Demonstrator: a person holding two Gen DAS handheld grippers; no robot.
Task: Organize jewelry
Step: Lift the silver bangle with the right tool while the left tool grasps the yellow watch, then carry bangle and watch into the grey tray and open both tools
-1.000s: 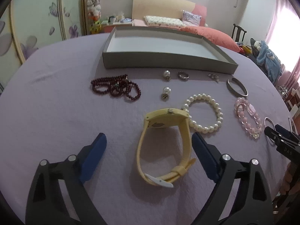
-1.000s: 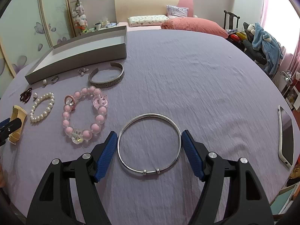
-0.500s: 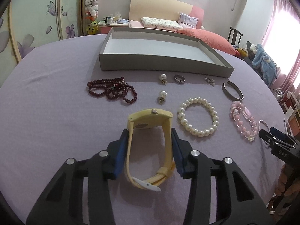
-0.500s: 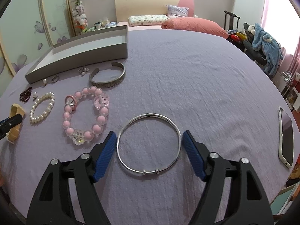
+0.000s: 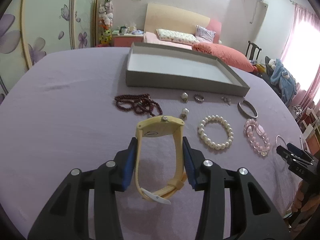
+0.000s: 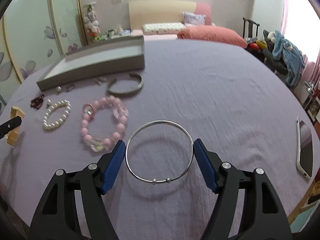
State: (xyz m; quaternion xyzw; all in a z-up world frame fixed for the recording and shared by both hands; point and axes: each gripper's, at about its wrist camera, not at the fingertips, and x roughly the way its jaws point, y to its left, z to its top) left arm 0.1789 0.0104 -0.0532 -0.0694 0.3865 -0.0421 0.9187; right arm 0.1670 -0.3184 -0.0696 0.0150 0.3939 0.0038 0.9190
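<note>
My left gripper [image 5: 159, 160] is shut on a yellow watch [image 5: 160, 128] and holds it just above the purple cloth; its shadow lies below. My right gripper [image 6: 159, 154] is shut on a thin silver bangle [image 6: 160, 122], lifted off the cloth with its shadow under it. The grey tray [image 5: 180, 81] stands at the back, empty inside; it also shows in the right wrist view [image 6: 96, 71]. A pearl bracelet [image 5: 216, 133], a pink bead bracelet [image 5: 257, 137], dark red beads [image 5: 138, 104], a silver cuff [image 5: 247, 109], two pearl earrings [image 5: 184, 96] and a ring [image 5: 198, 98] lie on the cloth.
A small charm [image 5: 226, 99] lies by the tray's front wall. A white phone [image 6: 305, 148] lies at the table's right edge. Behind the table are a bed [image 6: 180, 30], a chair with clothes [image 6: 284, 46] and a wardrobe [image 5: 40, 30].
Both grippers have lifted their pieces off the cloth: the watch and the bangle now cast shadows below. The right gripper closed onto the bangle; the right view shifted and tilted.
</note>
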